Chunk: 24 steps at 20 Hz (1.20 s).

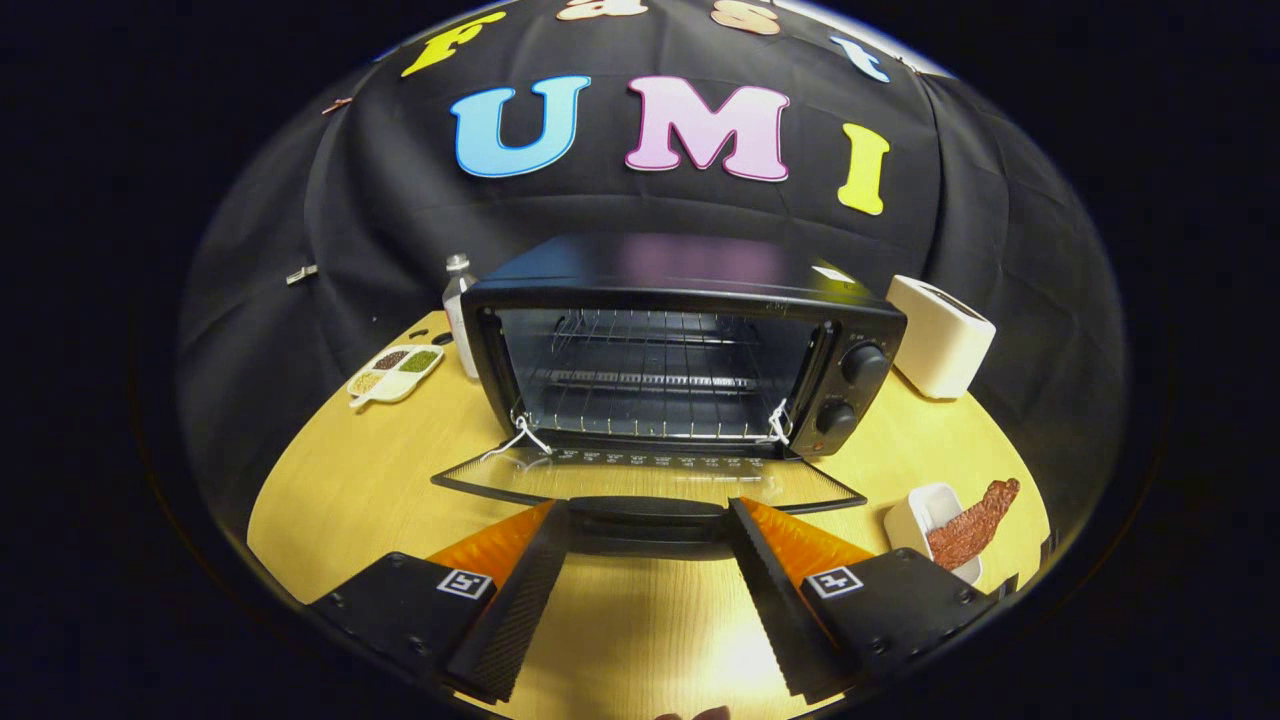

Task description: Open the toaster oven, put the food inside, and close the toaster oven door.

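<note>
Toaster oven (690, 340): stood mid-table, door (650, 478) dropped flat — rack bare
Food (972, 525): reddish strip in white dish (925, 515), right of door
Gripper (650, 515): fingers spread wide; door handle (650, 522) lay between the tips, nothing held

Light falls from overhead and pools brightest on the wooden table (360, 490) just this side of the gripper (648, 510), at about six o'clock from the toaster oven (690, 330), where the grain washes out to a pale glare. The gripper's fingers stand apart, and their tips flank the door handle (650, 512) untouched. The oven's black top carries a soft pinkish reflection; its dropped glass door (650, 478) shows faint sheen. The oven cavity is dim yet readable. The black cloth wall (300, 250) soaks up light. Fisheye bending curves the table edge and squeezes the white toaster (940, 348) at two o'clock. Focus is sharp centrally, softer toward the rim.
</note>
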### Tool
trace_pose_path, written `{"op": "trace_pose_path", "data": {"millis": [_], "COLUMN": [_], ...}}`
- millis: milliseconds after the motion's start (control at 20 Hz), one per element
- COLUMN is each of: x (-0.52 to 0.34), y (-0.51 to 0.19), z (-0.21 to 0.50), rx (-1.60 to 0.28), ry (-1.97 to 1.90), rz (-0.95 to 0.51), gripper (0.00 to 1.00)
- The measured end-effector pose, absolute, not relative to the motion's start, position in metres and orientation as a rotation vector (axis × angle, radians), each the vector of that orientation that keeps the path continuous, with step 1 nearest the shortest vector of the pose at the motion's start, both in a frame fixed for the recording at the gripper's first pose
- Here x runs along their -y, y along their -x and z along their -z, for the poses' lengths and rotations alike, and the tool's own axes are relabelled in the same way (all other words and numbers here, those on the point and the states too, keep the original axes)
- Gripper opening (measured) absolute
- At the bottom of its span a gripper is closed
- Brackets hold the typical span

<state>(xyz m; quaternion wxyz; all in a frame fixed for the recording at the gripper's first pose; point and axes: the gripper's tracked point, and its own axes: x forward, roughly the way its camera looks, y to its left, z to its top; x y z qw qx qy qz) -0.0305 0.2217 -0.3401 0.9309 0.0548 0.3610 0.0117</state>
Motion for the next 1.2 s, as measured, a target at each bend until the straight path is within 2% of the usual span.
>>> {"op": "trace_pose_path", "data": {"millis": [750, 950, 1200], "x": [-0.217, -0.212, -0.174], "y": [0.08, 0.083, 0.072], "z": [0.397, 0.382, 0.32], "rx": [-0.917, -0.894, -0.773], "ry": [-0.11, -0.133, -0.157], "rz": [-0.079, -0.127, -0.201], "gripper": [0.98, 0.98, 0.98]}}
